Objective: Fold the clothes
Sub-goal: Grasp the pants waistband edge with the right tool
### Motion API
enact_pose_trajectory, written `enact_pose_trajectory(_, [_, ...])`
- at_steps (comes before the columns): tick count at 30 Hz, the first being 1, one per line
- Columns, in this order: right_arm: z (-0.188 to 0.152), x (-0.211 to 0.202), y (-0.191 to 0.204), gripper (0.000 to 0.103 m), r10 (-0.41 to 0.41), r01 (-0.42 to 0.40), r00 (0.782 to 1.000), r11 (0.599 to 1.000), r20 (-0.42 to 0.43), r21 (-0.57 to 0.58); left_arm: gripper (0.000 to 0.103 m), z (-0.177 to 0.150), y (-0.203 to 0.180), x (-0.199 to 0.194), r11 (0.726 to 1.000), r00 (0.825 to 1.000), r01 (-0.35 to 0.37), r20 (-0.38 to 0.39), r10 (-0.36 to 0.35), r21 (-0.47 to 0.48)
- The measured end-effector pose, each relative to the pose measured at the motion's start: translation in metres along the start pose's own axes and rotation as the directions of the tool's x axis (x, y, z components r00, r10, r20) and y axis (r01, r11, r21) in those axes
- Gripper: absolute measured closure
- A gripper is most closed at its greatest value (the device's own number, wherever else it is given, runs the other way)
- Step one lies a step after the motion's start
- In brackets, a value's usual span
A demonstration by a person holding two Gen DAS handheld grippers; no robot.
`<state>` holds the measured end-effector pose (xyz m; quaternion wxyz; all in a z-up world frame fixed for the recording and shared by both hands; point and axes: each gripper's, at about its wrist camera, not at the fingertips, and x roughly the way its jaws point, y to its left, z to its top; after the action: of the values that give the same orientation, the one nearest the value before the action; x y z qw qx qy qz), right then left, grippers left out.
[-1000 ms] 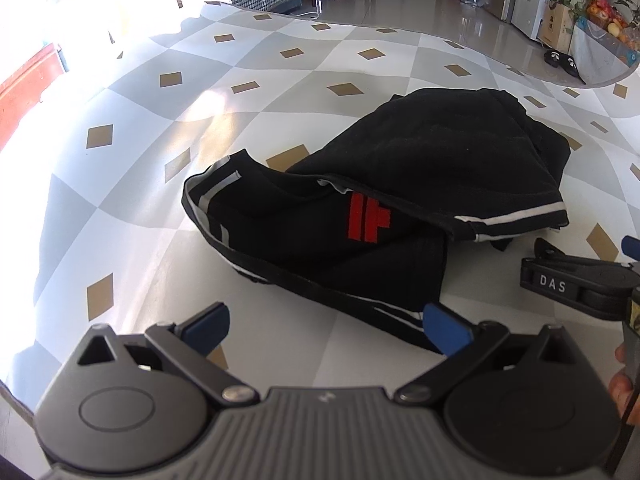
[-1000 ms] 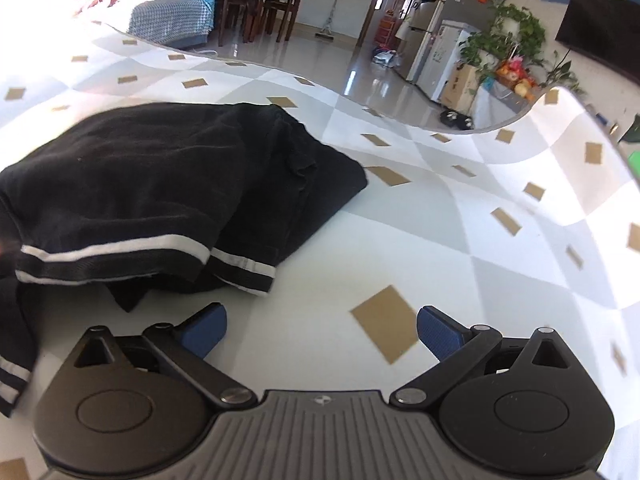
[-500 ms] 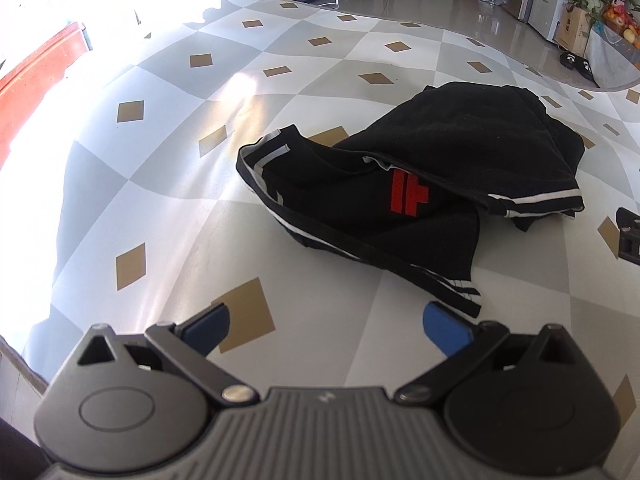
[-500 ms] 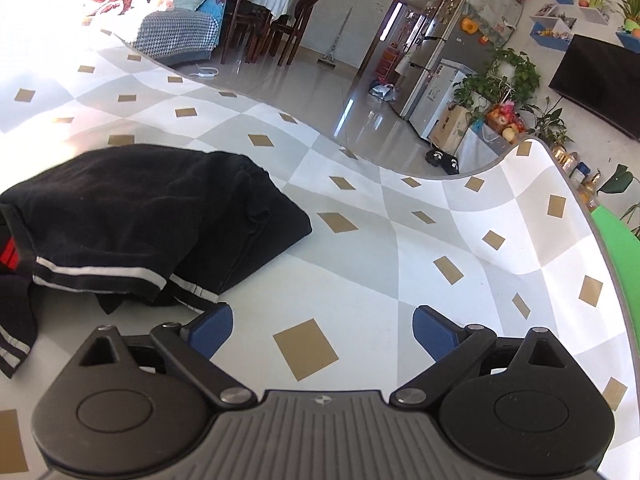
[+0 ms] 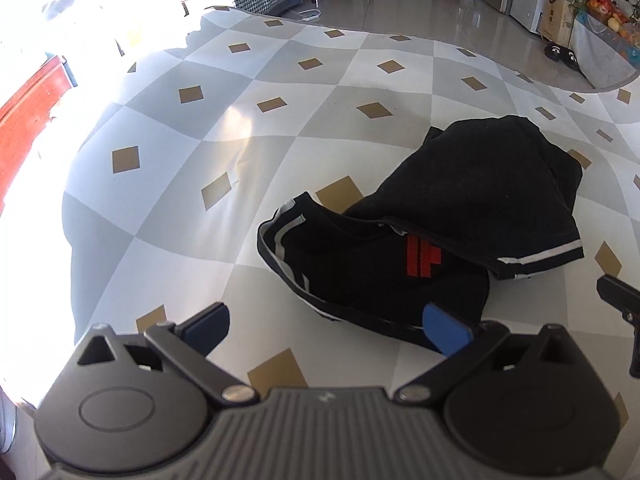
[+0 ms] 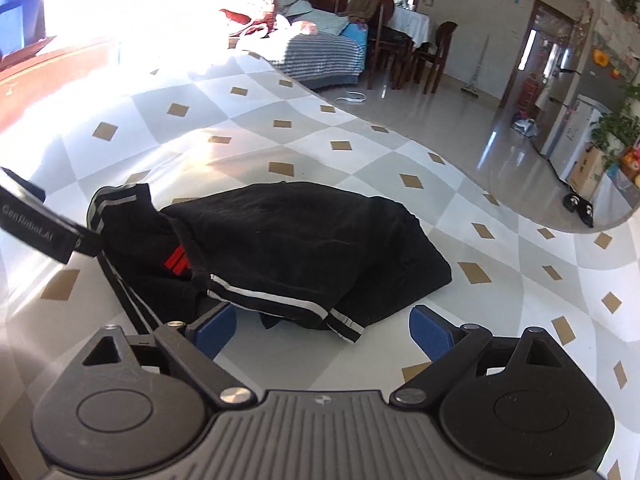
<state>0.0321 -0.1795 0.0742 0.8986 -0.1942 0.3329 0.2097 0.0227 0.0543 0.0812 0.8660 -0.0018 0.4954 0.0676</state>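
A black garment (image 5: 460, 216) with white stripes and a red logo (image 5: 422, 258) lies crumpled in a heap on the checked table cover (image 5: 280, 152). It also shows in the right wrist view (image 6: 304, 248), with its logo (image 6: 178, 262) at the left. My left gripper (image 5: 326, 326) is open and empty, just short of the garment's near left edge. My right gripper (image 6: 322, 328) is open and empty, close above the striped hem (image 6: 280, 300) at the garment's near side. Part of the left gripper's body (image 6: 36, 220) shows at the left of the right wrist view.
The table cover is white and grey with tan diamonds. Its far edge (image 6: 460, 168) curves around; beyond it are a shiny floor, chairs (image 6: 432, 56), a striped sofa (image 6: 320, 56) and a fridge. A red-brown wooden edge (image 5: 28, 116) lies to the left.
Both grippers have moved back in toward the garment after pulling away. The right wrist has swung left and now faces the heap. Both grippers stayed open. The garment has not moved.
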Motion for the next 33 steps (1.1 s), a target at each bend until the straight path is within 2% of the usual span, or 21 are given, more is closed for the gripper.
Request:
enact_pose_trajectory(4, [0.0, 0.013, 0.004, 0.01, 0.064, -0.064, 0.998, 0.996, -0.013, -0.059, 0.0, 0.007, -0.003, 0.013, 1.0, 1.0, -0.005, -0.007, 0.005, 0.007])
enact_pose_trajectory(8, [-0.003, 0.035, 0.009, 0.01, 0.104, -0.107, 0.993, 0.992, -0.06, -0.06, 0.0, 0.009, -0.004, 0.027, 1.0, 1.0, 0.011, -0.029, -0.011, -0.016])
enact_pose_trajectory(16, [-0.011, 0.062, 0.033, 0.011, 0.065, -0.077, 0.996, 0.967, -0.057, -0.241, 0.0, 0.017, 0.004, 0.039, 0.995, 0.998, 0.033, -0.049, -0.038, -0.094])
enact_pose_trajectory(22, [-0.005, 0.077, 0.041, 0.016, 0.009, -0.012, 1.0, 0.955, -0.012, -0.296, 0.0, 0.021, 0.004, 0.043, 0.993, 0.998, 0.03, -0.057, -0.036, -0.113])
enact_pose_trajectory(25, [0.005, 0.081, 0.036, 0.026, 0.034, -0.035, 0.999, 0.97, -0.009, -0.241, 0.0, 0.021, 0.002, 0.045, 0.994, 0.998, 0.016, -0.062, -0.023, -0.107])
enact_pose_trajectory(29, [0.019, 0.08, 0.018, 0.039, 0.098, -0.098, 0.995, 0.991, 0.0, -0.092, 0.0, 0.021, 0.002, 0.045, 0.995, 0.998, 0.001, -0.056, -0.007, -0.103])
enact_pose_trajectory(33, [0.028, 0.074, 0.001, 0.054, 0.124, -0.125, 0.992, 0.992, 0.028, 0.022, 0.0, 0.022, 0.002, 0.043, 0.994, 0.999, -0.008, -0.049, 0.003, -0.105])
